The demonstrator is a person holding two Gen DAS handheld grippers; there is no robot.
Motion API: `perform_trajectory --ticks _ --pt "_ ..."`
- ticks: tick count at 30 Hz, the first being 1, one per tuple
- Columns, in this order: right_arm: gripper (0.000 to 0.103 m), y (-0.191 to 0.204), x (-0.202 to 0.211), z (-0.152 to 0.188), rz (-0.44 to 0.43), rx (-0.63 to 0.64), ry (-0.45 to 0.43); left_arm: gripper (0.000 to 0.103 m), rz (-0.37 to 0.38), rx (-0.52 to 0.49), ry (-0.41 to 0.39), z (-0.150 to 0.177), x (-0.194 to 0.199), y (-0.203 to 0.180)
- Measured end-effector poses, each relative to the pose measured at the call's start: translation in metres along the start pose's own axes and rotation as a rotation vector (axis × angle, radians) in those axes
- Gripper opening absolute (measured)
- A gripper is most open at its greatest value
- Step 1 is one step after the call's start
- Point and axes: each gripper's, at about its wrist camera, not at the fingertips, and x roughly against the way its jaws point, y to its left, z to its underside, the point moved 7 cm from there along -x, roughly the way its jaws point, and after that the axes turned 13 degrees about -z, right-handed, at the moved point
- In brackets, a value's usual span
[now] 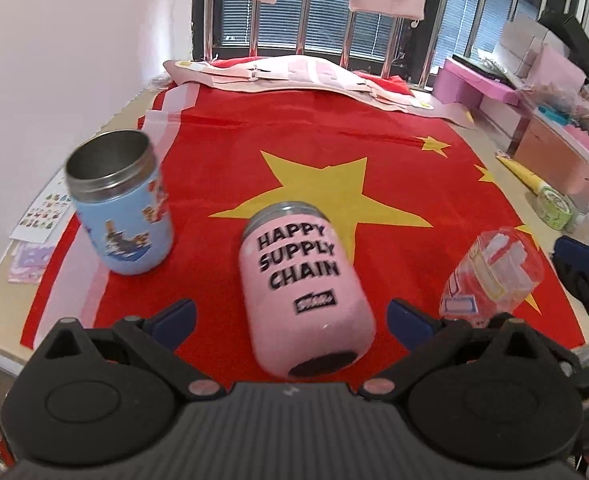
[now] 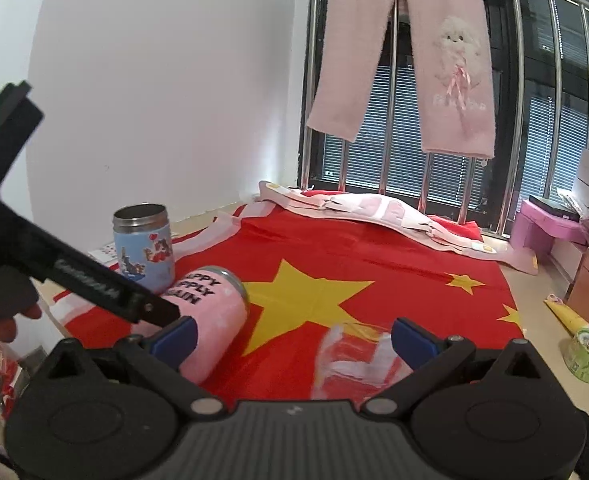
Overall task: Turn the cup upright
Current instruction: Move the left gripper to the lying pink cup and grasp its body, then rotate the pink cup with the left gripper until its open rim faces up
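Note:
A pink cup [image 1: 306,292] marked HAPPY SUPPLY CHAIN lies on its side on the red flag cloth [image 1: 314,148], base toward me, steel rim pointing away. My left gripper [image 1: 290,320] is open, its blue fingertips on either side of the cup's base without touching. In the right wrist view the pink cup [image 2: 214,320] lies at the left. A clear glass [image 2: 354,360] lies on its side between the open fingers of my right gripper [image 2: 294,340]; it also shows in the left wrist view [image 1: 494,272]. A blue cup [image 1: 122,208] stands upright at the left.
A pink garment [image 2: 374,208] lies at the far edge of the cloth, and pink trousers [image 2: 406,60] hang from the window bars. Pink boxes [image 1: 478,88] and a green tape roll [image 2: 588,354] sit at the right. Sticker sheets [image 1: 42,216] lie at the left edge.

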Motion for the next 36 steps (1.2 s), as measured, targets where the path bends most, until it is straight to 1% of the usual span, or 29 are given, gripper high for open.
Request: perform_trajectory --ticks 8,12,16,18,21,24,25,26,27,29,31,33,36 --pt "0.103 -0.033 -0.005 0.004 -0.021 0.001 0.004 0.103 -0.067 -0.011 0.051 -0.015 -0.03 -0.021" --pt "0.103 -0.037 -0.014 0.002 -0.052 0.023 0.012 0.103 -0.107 -0.033 0.085 -0.022 -0.048 -0.024" --pt "0.103 -0.037 -0.024 0.0 -0.081 0.038 0.02 0.103 -0.125 -0.065 0.109 -0.031 -0.06 -0.026" --pt "0.103 -0.038 -0.029 -0.001 -0.093 0.039 0.03 0.103 -0.127 -0.095 0.14 -0.036 -0.069 -0.026" --pt "0.103 -0.039 -0.036 -0.001 -0.099 0.05 0.044 0.103 -0.137 -0.128 0.218 -0.038 -0.084 -0.026" --pt "0.103 -0.041 -0.041 -0.001 -0.098 0.048 0.048 0.103 -0.117 -0.176 0.302 -0.032 -0.099 -0.029" --pt "0.103 -0.042 -0.042 -0.001 -0.096 0.044 0.047 0.1 -0.107 -0.174 0.328 -0.029 -0.103 -0.03" --pt "0.103 -0.043 -0.043 -0.001 -0.094 0.038 0.044 0.092 -0.076 -0.171 0.339 -0.027 -0.104 -0.031" --pt "0.103 -0.043 -0.043 -0.002 -0.093 0.033 0.043 0.091 -0.067 -0.188 0.33 -0.026 -0.102 -0.033" --pt "0.103 -0.044 -0.044 -0.002 -0.091 0.027 0.043 0.091 -0.059 -0.279 0.286 -0.022 -0.097 -0.039" --pt "0.103 -0.042 -0.044 -0.002 -0.087 0.03 0.047 0.091 -0.052 -0.353 0.277 -0.019 -0.093 -0.041" --pt "0.103 -0.041 -0.044 -0.002 -0.086 0.033 0.053 0.091 -0.047 -0.392 0.285 -0.017 -0.091 -0.037" --pt "0.103 -0.037 -0.044 -0.003 -0.084 0.036 0.06 0.091 -0.047 -0.414 0.293 -0.018 -0.088 -0.026"
